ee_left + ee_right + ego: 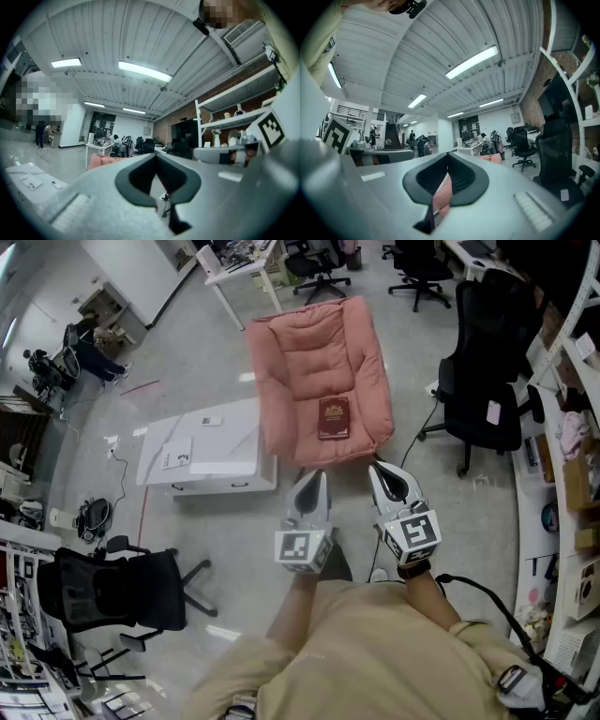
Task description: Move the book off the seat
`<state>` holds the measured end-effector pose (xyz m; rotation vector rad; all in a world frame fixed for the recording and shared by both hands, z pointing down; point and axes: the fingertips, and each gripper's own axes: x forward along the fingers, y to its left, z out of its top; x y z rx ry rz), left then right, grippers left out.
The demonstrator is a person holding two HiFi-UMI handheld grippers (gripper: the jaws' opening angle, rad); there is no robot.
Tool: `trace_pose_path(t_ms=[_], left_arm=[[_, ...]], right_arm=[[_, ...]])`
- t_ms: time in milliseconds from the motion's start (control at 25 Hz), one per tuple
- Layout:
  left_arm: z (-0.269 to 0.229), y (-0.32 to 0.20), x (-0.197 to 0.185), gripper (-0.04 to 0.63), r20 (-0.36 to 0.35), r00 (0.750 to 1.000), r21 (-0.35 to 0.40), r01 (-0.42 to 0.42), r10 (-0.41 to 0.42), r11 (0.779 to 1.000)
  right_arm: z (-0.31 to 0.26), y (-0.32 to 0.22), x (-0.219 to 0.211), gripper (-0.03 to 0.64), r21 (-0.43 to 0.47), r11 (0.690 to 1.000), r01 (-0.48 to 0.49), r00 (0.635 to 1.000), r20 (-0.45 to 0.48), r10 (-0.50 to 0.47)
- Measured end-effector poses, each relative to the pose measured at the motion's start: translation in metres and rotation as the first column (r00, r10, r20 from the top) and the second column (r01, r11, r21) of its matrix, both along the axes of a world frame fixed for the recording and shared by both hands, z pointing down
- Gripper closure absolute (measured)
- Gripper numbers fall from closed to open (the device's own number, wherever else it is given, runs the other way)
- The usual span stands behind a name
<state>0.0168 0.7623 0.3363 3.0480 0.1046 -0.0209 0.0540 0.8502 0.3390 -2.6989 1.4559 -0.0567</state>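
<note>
A dark red book (334, 418) lies flat on the front part of a pink cushioned floor seat (309, 352). My left gripper (317, 474) is held level just short of the seat's front edge, shut with nothing in it. To its right, my right gripper (378, 468) is also shut and empty. Both tips are short of the book. In the left gripper view the jaws (156, 156) meet, with the pink seat (101, 161) low beyond them. Pink cushion (443, 191) shows through the slit under the closed jaws (448, 155) in the right gripper view.
A low white table (202, 456) with papers stands left of the seat. A black office chair (487, 371) is at the right and another (122, 592) at the lower left. Shelving (572, 456) lines the right wall. Desks and more chairs stand at the back.
</note>
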Motion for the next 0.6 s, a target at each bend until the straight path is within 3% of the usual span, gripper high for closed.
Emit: trace_pose_path(t_ms=[280, 600], left_arm=[[0.036, -0.051, 0.057, 0.592, 0.052, 0.999, -0.028, 0.0, 0.001, 1.0], [0.042, -0.154, 0.141, 0.592, 0.043, 0.998, -0.063, -0.034, 0.037, 0.997]], right_arm=[[0.033, -0.031, 0.07, 0.611, -0.02, 0.998, -0.057, 0.989, 0.132, 0.059], [0.055, -0.132, 0.144, 0.609, -0.145, 0.989, -0.019, 0.985, 0.165, 0.043]])
